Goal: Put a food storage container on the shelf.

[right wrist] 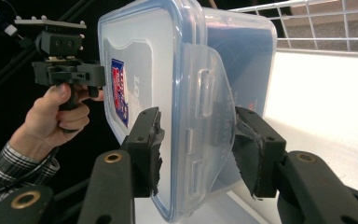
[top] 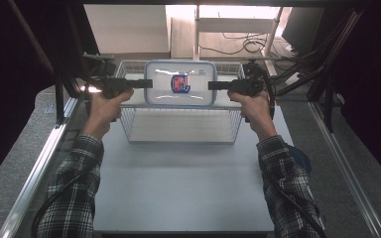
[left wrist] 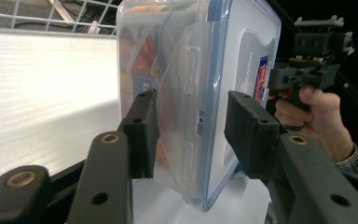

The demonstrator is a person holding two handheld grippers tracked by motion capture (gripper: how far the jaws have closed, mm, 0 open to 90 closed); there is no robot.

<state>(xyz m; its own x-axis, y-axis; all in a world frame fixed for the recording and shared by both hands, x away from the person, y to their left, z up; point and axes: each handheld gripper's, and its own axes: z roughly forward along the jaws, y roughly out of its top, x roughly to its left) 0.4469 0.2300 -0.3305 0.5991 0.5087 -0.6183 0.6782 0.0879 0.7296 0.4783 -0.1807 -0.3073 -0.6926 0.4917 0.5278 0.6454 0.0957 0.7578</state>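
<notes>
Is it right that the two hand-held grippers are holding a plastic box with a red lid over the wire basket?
Not quite: the lid is clear with a blue rim, as the high view shows. The left hand-held gripper and right hand-held gripper do hold the plastic box over the wire basket.

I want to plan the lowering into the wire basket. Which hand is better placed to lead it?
Neither clearly. The left gripper and right gripper clamp opposite ends of the plastic container, held level over the wire basket; both should probably lower together.

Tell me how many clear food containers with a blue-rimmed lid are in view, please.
1. The food container is held above the wire basket, clamped at its ends between the left gripper and the right gripper. None seems hidden.
</notes>
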